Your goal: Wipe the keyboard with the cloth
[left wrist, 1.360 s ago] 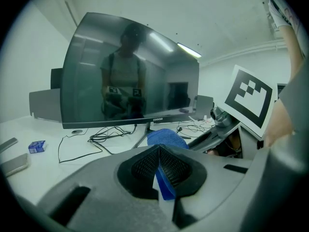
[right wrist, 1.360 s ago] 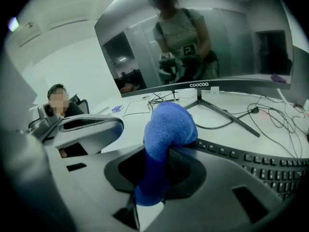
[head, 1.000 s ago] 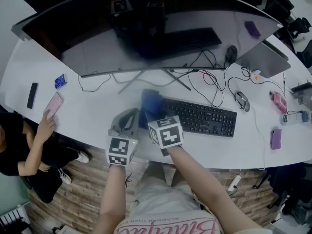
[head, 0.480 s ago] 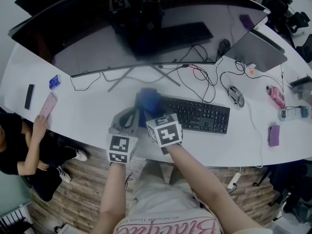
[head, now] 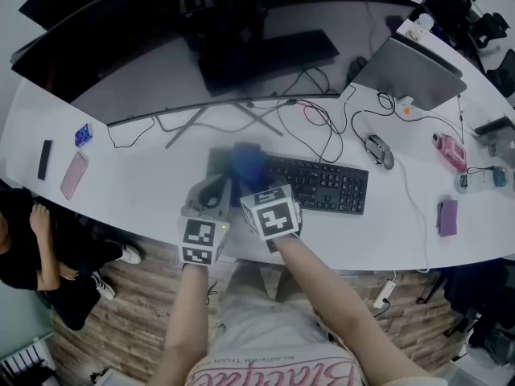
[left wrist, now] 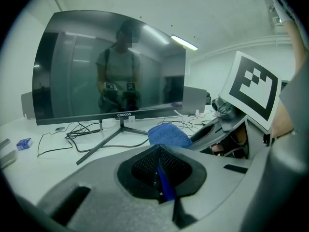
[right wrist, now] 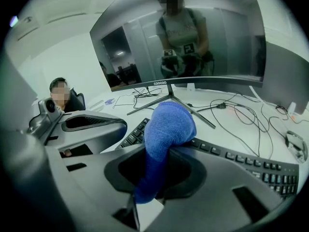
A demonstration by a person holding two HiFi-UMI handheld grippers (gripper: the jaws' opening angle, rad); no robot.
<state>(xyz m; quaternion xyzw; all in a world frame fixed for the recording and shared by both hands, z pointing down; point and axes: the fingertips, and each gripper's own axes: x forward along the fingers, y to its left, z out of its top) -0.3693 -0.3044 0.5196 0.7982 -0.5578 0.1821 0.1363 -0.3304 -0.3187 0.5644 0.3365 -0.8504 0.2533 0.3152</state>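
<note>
The black keyboard (head: 322, 186) lies on the white desk (head: 145, 191) in front of me. My right gripper (head: 251, 182) is shut on a blue cloth (head: 248, 163), whose bunched end rests on the keyboard's left part. In the right gripper view the cloth (right wrist: 166, 127) bulges out of the right gripper (right wrist: 161, 166) over the keys (right wrist: 241, 164). My left gripper (head: 211, 195) hovers just left of it, shut and holding nothing I can make out. In the left gripper view the left gripper (left wrist: 159, 151) points at the cloth (left wrist: 166, 134).
A wide curved monitor (head: 161, 55) on a stand (head: 217, 123) sits behind the keyboard, with loose cables (head: 318, 123). To the right are a mouse (head: 378, 149) and a laptop (head: 418, 71). A phone (head: 74, 175) lies at the left, near a seated person (head: 24, 240).
The cloth and right gripper have shifted slightly along the keyboard's left end. The person at the left has drawn their hand back from the phone.
</note>
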